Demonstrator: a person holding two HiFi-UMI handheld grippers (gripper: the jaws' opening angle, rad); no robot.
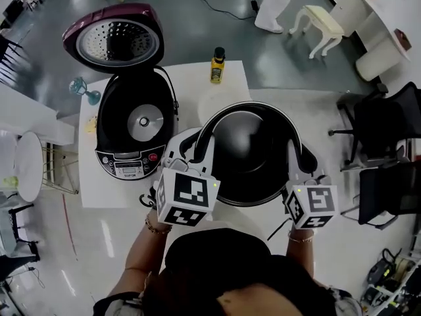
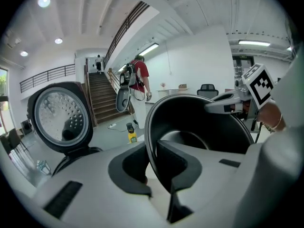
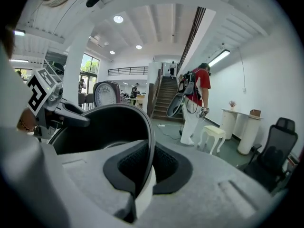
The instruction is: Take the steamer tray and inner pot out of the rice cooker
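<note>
While the left hand-held gripper [image 1: 204, 139] and right hand-held gripper [image 1: 293, 153] clamp it, the round inner pot [image 1: 248, 151] gleams.

- The left gripper [image 2: 153, 163] has its jaws clamped on the near rim of the black inner pot [image 2: 204, 122].
- At two o'clock, the right gripper [image 2: 216, 106] meets the pot's far rim.
- At nine o'clock stands the rice cooker's open lid [image 2: 59, 118].
- A yellow bottle [image 2: 131, 136] sits between lid and pot.

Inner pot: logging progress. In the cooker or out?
Out. The left gripper and right gripper clamp the pot by its rim beside the open cooker.
</note>
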